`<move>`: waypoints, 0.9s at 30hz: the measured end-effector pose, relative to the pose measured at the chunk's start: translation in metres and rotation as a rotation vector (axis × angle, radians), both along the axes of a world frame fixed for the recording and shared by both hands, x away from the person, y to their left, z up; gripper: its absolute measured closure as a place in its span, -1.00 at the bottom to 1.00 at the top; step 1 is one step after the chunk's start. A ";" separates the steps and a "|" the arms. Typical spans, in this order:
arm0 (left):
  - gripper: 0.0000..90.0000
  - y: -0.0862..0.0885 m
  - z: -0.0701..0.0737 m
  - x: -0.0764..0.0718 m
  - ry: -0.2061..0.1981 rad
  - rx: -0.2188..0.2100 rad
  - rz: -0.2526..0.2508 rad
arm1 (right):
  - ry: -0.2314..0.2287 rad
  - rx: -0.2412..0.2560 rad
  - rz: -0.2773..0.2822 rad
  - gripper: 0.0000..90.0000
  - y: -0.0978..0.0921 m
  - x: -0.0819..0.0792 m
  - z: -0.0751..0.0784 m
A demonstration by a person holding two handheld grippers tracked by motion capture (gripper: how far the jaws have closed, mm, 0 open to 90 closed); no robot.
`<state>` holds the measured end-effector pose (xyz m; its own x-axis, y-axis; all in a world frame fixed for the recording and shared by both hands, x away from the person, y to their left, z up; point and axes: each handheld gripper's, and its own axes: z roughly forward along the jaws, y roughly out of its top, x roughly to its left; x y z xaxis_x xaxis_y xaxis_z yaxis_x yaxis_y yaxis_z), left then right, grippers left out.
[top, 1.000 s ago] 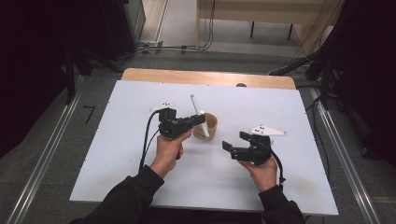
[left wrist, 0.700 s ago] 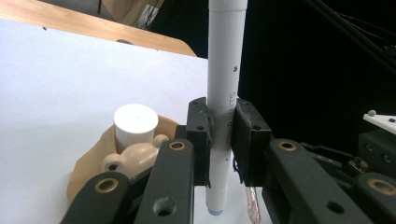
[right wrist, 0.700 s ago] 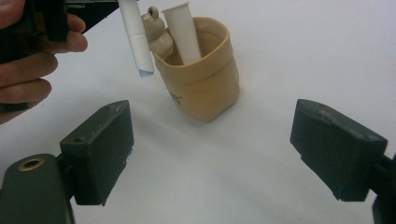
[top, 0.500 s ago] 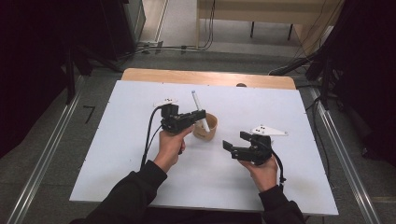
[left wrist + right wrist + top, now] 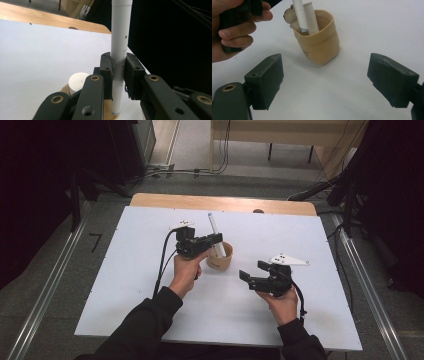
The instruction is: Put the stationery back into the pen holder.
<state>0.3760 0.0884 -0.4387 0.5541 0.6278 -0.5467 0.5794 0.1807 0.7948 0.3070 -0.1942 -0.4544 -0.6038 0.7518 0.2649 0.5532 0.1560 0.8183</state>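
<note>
Above the tan pouch (image 5: 220, 256): left gripper (image 5: 119, 72) clamped mid-barrel on white marker (image 5: 121, 45). Right gripper (image 5: 325, 81) wide, empty. Light, rigid, likely slippery; grip mid-barrel.

Lab or test bay, not a home; white table (image 5: 125, 285) with a bare wooden strip (image 5: 200, 201) at its far edge, standing on grey floor; metal rails (image 5: 47, 290) running along both sides; black curtains (image 5: 45, 180) enclosing the space; loose cables (image 5: 200, 170) trailing across the floor beyond.
</note>
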 end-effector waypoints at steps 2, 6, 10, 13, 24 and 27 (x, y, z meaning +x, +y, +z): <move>0.75 0.000 -0.001 0.001 -0.007 0.015 0.004 | 0.000 0.000 0.001 -0.73 0.000 0.000 0.000; 0.75 -0.001 -0.002 0.004 -0.010 0.026 0.010 | 0.002 0.003 0.001 -0.73 -0.001 0.000 0.000; 0.75 -0.004 -0.002 0.005 -0.024 0.042 0.007 | 0.004 0.006 0.001 -0.73 -0.001 0.001 -0.001; 0.75 -0.007 -0.001 0.007 -0.032 0.061 0.007 | 0.008 0.008 0.003 -0.73 -0.001 0.001 -0.001; 0.75 -0.011 0.000 0.013 -0.044 0.119 0.011 | 0.009 0.014 0.000 -0.73 -0.001 0.001 -0.001; 0.75 -0.013 0.000 0.013 -0.045 0.136 0.011 | 0.011 0.017 0.002 -0.73 -0.001 0.001 -0.001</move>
